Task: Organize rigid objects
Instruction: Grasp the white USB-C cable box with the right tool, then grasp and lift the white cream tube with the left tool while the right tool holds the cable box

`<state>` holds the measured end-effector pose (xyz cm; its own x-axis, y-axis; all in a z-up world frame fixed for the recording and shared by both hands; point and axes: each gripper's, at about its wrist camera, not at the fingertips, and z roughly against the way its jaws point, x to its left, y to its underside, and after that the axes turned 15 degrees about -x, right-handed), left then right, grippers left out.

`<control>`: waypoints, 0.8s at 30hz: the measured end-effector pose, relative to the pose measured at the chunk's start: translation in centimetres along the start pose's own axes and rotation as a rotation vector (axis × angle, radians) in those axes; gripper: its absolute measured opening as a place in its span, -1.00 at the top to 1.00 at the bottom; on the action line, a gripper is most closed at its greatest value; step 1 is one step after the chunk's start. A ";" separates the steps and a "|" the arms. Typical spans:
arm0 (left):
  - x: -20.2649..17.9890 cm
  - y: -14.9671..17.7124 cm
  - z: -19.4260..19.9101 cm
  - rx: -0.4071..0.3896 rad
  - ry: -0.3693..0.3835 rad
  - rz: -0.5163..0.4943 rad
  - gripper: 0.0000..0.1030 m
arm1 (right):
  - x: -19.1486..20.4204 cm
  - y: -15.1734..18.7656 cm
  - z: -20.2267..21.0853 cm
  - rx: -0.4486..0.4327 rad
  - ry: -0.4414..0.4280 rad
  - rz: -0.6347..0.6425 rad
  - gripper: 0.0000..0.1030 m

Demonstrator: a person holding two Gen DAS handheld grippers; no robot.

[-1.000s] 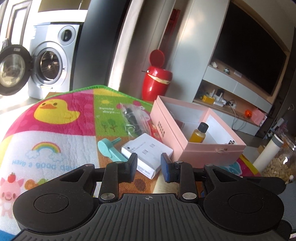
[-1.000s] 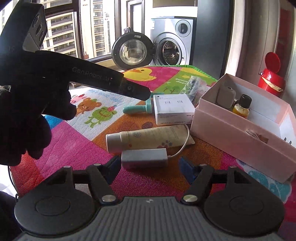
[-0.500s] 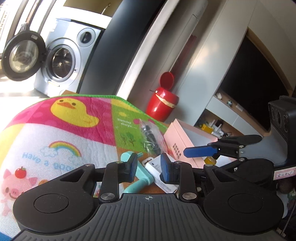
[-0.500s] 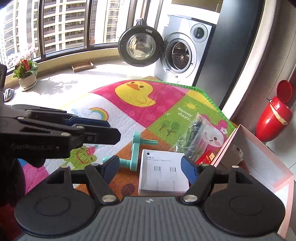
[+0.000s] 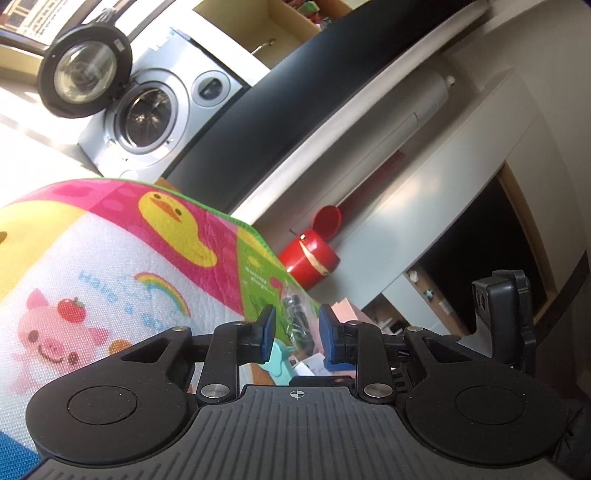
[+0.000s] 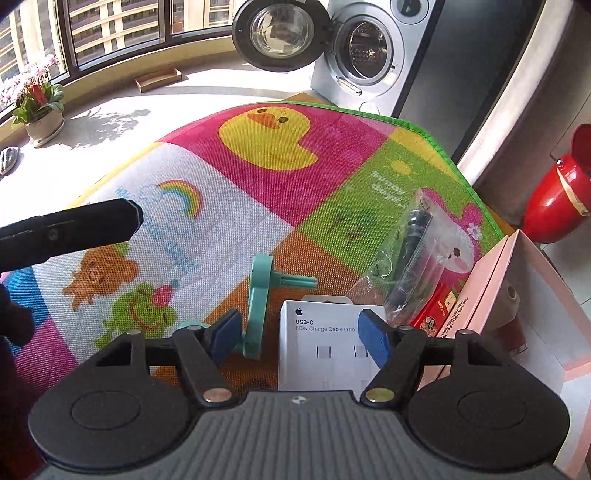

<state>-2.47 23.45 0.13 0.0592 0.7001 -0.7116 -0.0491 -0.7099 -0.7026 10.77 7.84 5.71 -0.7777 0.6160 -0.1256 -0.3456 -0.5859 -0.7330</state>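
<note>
Closing on: R gripper [image 6: 299, 338], jaws narrowing astride white cable box [image 6: 321, 347], pads not gripping yet, lining up for pink box [image 6: 495, 295].
Hovering: L gripper [image 5: 297, 338], closing, nothing held, waiting clear over mat [image 5: 110, 266].

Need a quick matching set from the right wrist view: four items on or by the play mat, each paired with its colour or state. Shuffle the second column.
Items:
1. cable box
2. plastic crank
3. storage box
4. washing machine door

Descriptions:
A. swung open
B. pink, at the mat's right edge
C. white, printed "USB-C", between the fingers of the right hand-held gripper
D. teal, lying on the mat left of the white box

Pairs: 1-C, 2-D, 3-B, 4-A
</note>
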 end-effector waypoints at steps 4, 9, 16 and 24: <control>-0.3 0.2 -0.2 0.017 -0.009 -0.024 0.45 | 1.4 1.5 2.8 0.010 -0.077 -0.024 0.58; -2.1 1.0 -0.6 0.044 0.006 -0.121 0.45 | 0.8 2.6 4.6 -0.045 -0.031 -0.012 0.36; -3.5 3.0 -1.7 0.145 -0.028 -0.253 0.45 | -2.2 -0.5 -0.2 0.028 0.000 0.044 -0.49; -1.5 1.0 -0.6 0.007 -0.117 -0.179 0.45 | -4.2 -1.9 -5.0 0.150 -0.069 -0.085 -0.73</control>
<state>-2.06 21.68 0.48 -0.0481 0.8197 -0.5708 -0.0555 -0.5728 -0.8178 17.28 9.01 4.30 -0.7745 0.6324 -0.0177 -0.4824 -0.6084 -0.6302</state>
